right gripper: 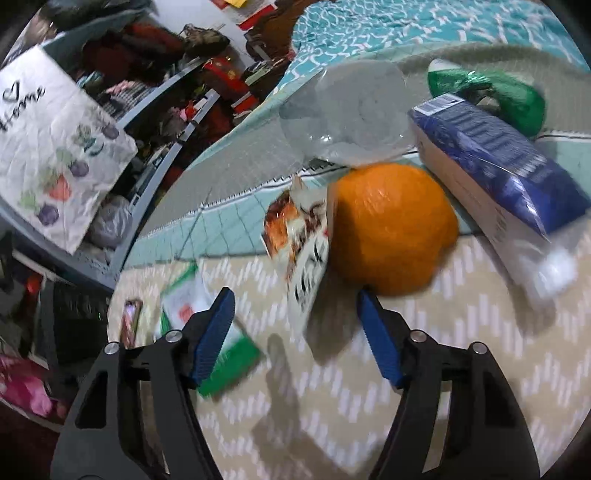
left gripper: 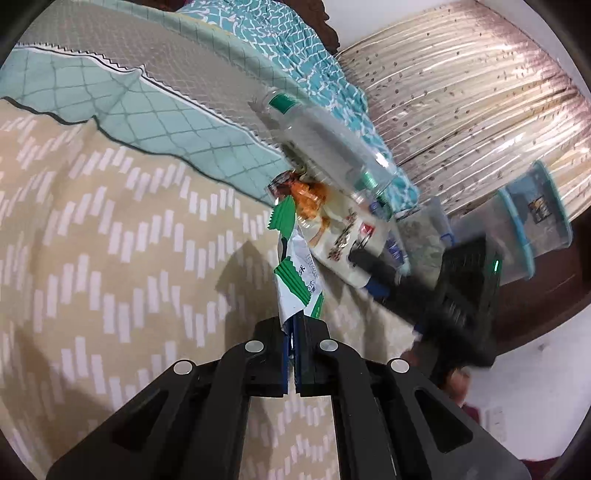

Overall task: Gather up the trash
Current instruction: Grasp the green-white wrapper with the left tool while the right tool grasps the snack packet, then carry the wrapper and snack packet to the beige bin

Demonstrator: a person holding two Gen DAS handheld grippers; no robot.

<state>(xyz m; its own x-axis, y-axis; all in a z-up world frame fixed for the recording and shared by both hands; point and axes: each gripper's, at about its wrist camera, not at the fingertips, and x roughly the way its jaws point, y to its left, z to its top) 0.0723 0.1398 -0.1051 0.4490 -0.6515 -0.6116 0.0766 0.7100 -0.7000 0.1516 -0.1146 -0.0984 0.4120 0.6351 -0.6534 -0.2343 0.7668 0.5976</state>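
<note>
My left gripper (left gripper: 293, 325) is shut on a green and white snack wrapper (left gripper: 295, 273) and holds it above the beige bedspread (left gripper: 92, 240). Beyond it lie an orange-printed wrapper (left gripper: 314, 199) and a clear plastic bottle (left gripper: 325, 136). My right gripper (right gripper: 295, 299) is open and empty just above the bed. Between and beyond its fingers stands a brown and white wrapper (right gripper: 299, 243), leaning against an orange (right gripper: 391, 229). A clear bottle (right gripper: 347, 114), a blue and white packet (right gripper: 498, 173) and a green wrapper (right gripper: 491, 92) lie behind. Another green and white wrapper (right gripper: 207, 332) lies by the left finger.
Clear plastic tubs with blue rims (left gripper: 524, 229) stand right of the bed by a curtain (left gripper: 461, 85). A teal patterned quilt (right gripper: 406, 29) lies at the back. A cluttered grey shelf (right gripper: 147, 110) and a white printed bag (right gripper: 48, 140) are left of the bed. A phone (right gripper: 131, 321) lies near the bed's edge.
</note>
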